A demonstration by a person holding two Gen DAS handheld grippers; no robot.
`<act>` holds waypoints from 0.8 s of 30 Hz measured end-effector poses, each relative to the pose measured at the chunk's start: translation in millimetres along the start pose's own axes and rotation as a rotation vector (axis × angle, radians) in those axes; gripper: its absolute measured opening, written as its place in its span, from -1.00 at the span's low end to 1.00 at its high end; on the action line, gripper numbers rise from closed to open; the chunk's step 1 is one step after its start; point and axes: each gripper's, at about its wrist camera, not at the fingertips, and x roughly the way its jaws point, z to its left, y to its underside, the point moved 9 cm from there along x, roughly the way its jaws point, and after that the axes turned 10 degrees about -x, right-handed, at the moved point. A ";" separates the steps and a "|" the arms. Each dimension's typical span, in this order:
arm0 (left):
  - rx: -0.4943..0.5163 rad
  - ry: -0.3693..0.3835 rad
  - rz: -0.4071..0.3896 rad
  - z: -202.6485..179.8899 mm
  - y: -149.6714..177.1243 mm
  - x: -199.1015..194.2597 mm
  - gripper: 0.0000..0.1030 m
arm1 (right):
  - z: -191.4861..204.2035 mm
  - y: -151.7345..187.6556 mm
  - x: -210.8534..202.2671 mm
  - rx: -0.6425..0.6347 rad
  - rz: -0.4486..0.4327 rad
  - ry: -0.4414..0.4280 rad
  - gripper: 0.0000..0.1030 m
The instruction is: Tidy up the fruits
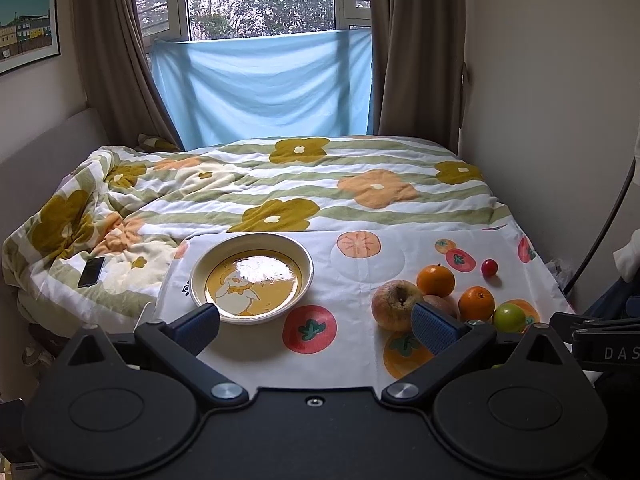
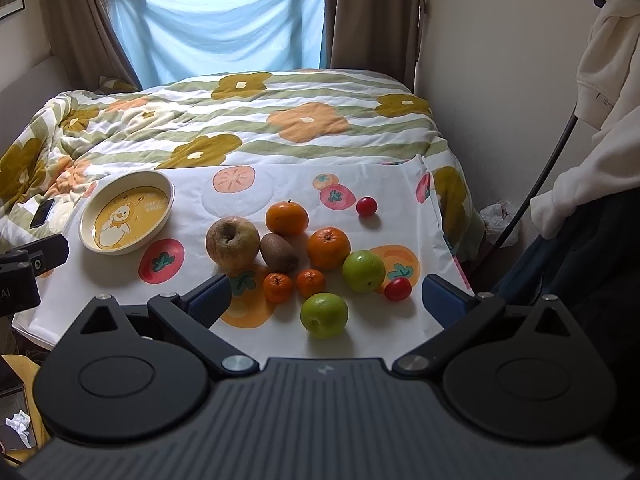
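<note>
A yellow duck-print bowl [image 1: 251, 276] [image 2: 127, 211] sits empty on the fruit-print cloth [image 2: 280, 184]. To its right lie a brownish apple [image 2: 232, 242] [image 1: 394, 304], a kiwi [image 2: 279, 253], two large oranges [image 2: 287, 218] [image 2: 329, 248], two small oranges [image 2: 277, 287] [image 2: 311, 282], two green apples [image 2: 363, 271] [image 2: 324, 315] and two red cherry tomatoes [image 2: 366, 206] [image 2: 398, 289]. My left gripper [image 1: 316, 326] is open and empty, near the cloth between bowl and apple. My right gripper [image 2: 326, 300] is open and empty, above the near green apple.
The cloth lies on a bed with a flowered quilt [image 1: 280, 184]. A phone [image 1: 91, 271] lies on the quilt left of the bowl. A wall [image 2: 500, 80] and hanging white clothes [image 2: 600, 80] stand to the right. A window with a blue sheet [image 1: 264, 88] is behind.
</note>
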 end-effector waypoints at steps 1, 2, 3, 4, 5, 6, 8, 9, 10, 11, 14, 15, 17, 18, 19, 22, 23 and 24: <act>-0.002 0.000 0.003 0.5 -0.4 0.1 1.00 | 0.0 0.0 0.3 0.001 0.000 0.000 1.00; -0.004 0.001 0.004 0.6 -0.2 0.3 1.00 | 0.1 0.0 0.6 0.001 0.001 -0.001 1.00; -0.008 0.002 0.006 1.0 -0.3 0.7 1.00 | 0.3 0.0 0.7 0.001 0.000 -0.001 1.00; -0.011 0.003 0.007 1.1 0.0 0.9 1.00 | 0.4 -0.1 1.0 0.000 0.000 0.000 1.00; -0.013 0.004 0.007 1.5 -0.1 0.6 1.00 | 0.5 -0.1 1.3 0.000 0.000 -0.001 1.00; -0.015 0.004 0.008 1.8 -0.4 1.0 1.00 | 0.4 -0.2 1.5 0.000 0.000 0.000 1.00; -0.015 0.005 0.008 2.2 -0.9 1.1 1.00 | 0.4 -0.3 2.0 0.001 -0.001 0.000 1.00; -0.015 0.005 0.008 2.1 -0.9 1.1 1.00 | 1.3 -2.0 4.6 0.001 -0.001 -0.001 1.00; -0.014 0.006 0.009 2.0 -1.0 1.1 1.00 | 1.1 -1.9 4.1 0.001 0.000 0.000 1.00; -0.014 0.007 0.010 1.7 -1.1 1.6 1.00 | 0.9 -1.8 3.9 0.002 -0.001 0.000 1.00; -0.013 0.006 0.013 2.1 -0.7 2.4 1.00 | 2.9 -1.2 4.5 0.005 -0.001 -0.004 1.00; -0.013 0.007 0.014 2.1 -0.6 2.7 1.00 | 3.9 -1.8 4.3 0.002 -0.001 -0.004 1.00; -0.016 0.010 0.016 2.1 -0.2 3.0 1.00 | 4.1 -1.6 4.4 0.001 -0.001 -0.004 1.00; -0.017 0.011 0.017 2.5 -0.3 3.4 1.00 | 3.9 -1.5 3.0 0.002 -0.001 -0.005 1.00; -0.019 0.013 0.017 2.6 -0.5 3.6 1.00 | 5.6 -3.9 -1.4 -0.004 -0.001 -0.008 1.00; -0.026 0.019 0.013 3.6 -1.5 2.7 1.00 | 7.6 -4.8 -1.7 -0.007 -0.002 -0.009 1.00; -0.026 0.020 0.012 3.6 -1.4 2.6 1.00 | 7.3 -4.9 -1.8 -0.006 -0.001 -0.009 1.00; -0.025 0.019 0.011 3.5 -1.3 2.5 1.00 | 7.3 -4.7 -1.6 -0.007 -0.001 -0.009 1.00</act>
